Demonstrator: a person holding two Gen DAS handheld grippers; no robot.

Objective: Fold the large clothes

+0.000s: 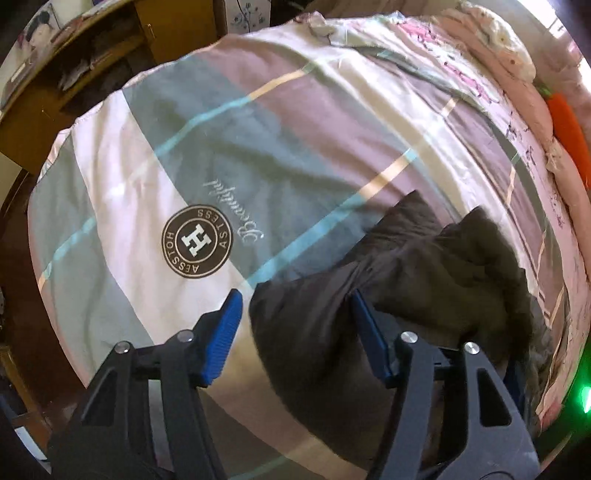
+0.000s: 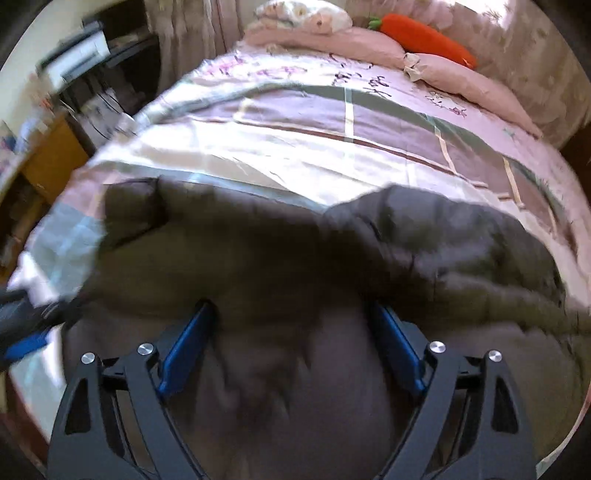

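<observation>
A bed is filling both views, covered by a plaid quilt [image 1: 258,147] in grey, mauve and cream blocks with a round logo [image 1: 197,242] printed at centre left of the left wrist view. A wooden desk [image 1: 74,74] is standing in the upper left of that view, beside the bed. In the right wrist view, pink pillows [image 2: 369,44] are lying along the top, with an orange carrot-shaped cushion [image 2: 424,35] resting behind them at upper right. A dark puffy jacket [image 2: 295,258] is spreading across the lower half of the right wrist view and is bunching up in the lower right of the left wrist view, lying on the quilt. The left gripper [image 1: 295,317] is standing wide, its blue pads [image 1: 223,332] apart, with the jacket's edge lying between them and draping over the right-hand finger. The right gripper [image 2: 291,332] is also spread wide over the jacket, with dark fabric filling the gap between its fingers. The right wrist view is blurring, so finer contact cannot be told.
</observation>
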